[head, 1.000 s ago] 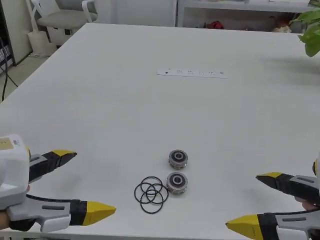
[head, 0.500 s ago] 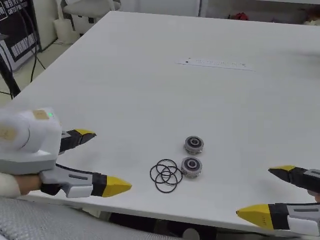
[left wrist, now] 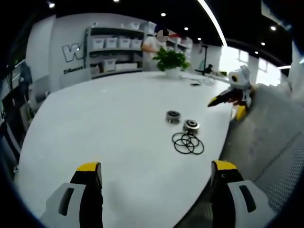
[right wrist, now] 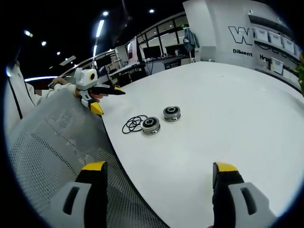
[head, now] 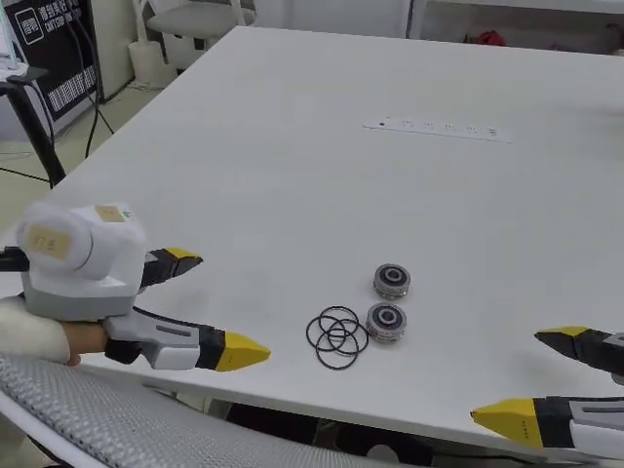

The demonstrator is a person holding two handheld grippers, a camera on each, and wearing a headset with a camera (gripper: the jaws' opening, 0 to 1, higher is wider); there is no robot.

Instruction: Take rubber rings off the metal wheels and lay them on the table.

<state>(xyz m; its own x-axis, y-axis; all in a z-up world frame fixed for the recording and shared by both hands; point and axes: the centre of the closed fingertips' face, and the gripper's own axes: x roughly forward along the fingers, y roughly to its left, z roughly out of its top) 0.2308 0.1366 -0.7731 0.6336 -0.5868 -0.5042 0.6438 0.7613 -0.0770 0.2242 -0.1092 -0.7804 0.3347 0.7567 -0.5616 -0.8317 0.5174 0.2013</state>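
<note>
Resting on the white table [head: 292, 146] near its front edge, head view: two metal wheels and a loose cluster of black rubber rings [head: 337, 336].

- Far wheel [head: 392, 281] lies flat. Near wheel [head: 387, 321] sits at its 6 o'clock, just beside it; a narrow strip of table shows between them.
- The rings lie flat and overlap one another, at the 8 o'clock side of the near wheel. The outermost ring comes right up against that wheel; actual contact cannot be made out.
- Whether any ring is seated on either wheel: too small to tell.

Left gripper [head: 229, 305]: at 9 o'clock of the rings, well apart from them, held in a hand above the table edge. Jaws spread wide, yellow tips pointing toward 3 o'clock, nothing between them.

Right gripper [head: 509, 376]: at 4 o'clock of the wheels, well apart. Jaws wide, tips pointing toward 9 o'clock, nothing held.

Left gripper view: rings and both wheels lie ahead at about 1 o'clock past the open jaws; the other gripper is beyond them at the table edge.

Right gripper view: wheels and rings ahead at about 12 o'clock, rings on the 9 o'clock side of the near wheel.

Other items: white power strip [head: 437, 129] far back on the table at 12 o'clock of the wheels; grey mesh chair back [head: 97, 419] below the left gripper; potted plant [left wrist: 169, 59] at the table's far end in the left gripper view.
</note>
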